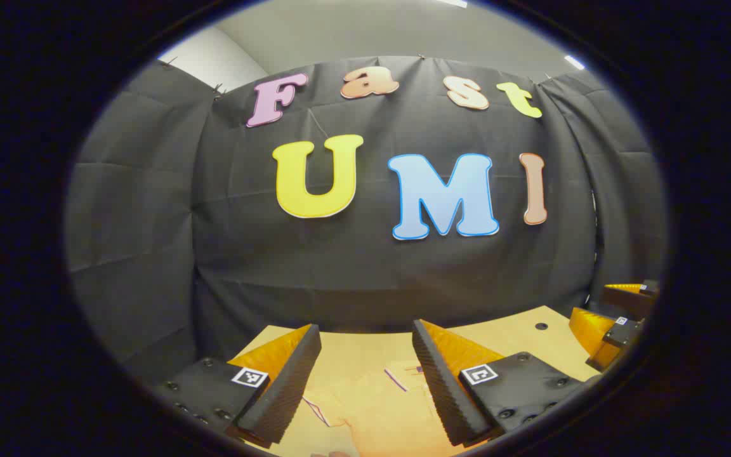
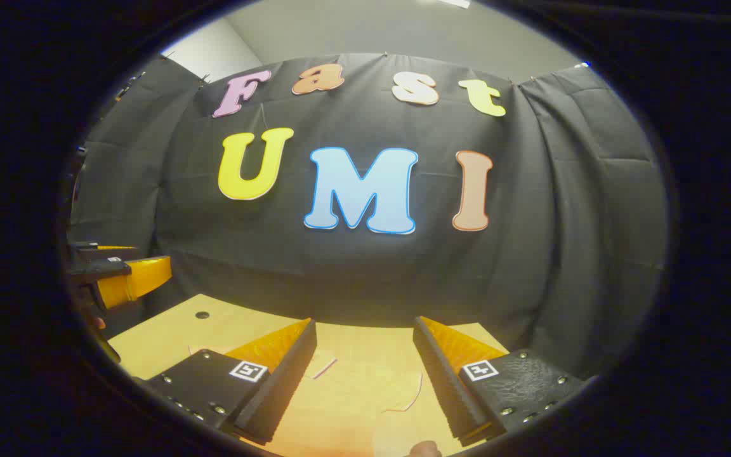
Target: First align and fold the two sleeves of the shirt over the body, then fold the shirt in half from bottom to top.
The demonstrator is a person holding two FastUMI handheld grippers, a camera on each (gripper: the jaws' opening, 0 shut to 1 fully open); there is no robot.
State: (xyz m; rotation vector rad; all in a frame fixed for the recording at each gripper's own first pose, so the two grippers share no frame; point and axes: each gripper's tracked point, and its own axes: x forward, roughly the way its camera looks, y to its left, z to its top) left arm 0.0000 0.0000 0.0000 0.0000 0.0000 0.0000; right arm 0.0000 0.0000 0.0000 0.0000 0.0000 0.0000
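**Both grippers held open above the shirt on the table**

In the left gripper view, my left gripper (image 1: 365, 355) hung above the table (image 1: 518, 333) with its two fingers spread wide and nothing between them. Through the gap I saw the shirt (image 1: 378, 406), a pale orange garment lying flat on the light wooden top, its colour close to the table's own, so I could not trace its full outline. Thin dark-trimmed edges (image 1: 396, 379) of the cloth showed between the fingers. The table's far edge ran just under the black booth wall (image 1: 340, 279), and a small dark hole (image 1: 540, 325) sat near the far right corner. The right gripper (image 1: 613, 324) showed at the right rim of this view, well apart from my left one, with bare table between them.

In the right gripper view, the right gripper (image 2: 365, 358) also stood open and empty over the shirt (image 2: 353, 406). A curved seam (image 2: 413, 395) and a short trimmed edge (image 2: 324, 367) lay between its fingers. The table (image 2: 169, 336) stretched bare to the left, with the hole (image 2: 202, 315) near its far left corner. The left gripper (image 2: 131, 279) hovered at the left rim, above the table's left edge; I could not tell its opening from there.
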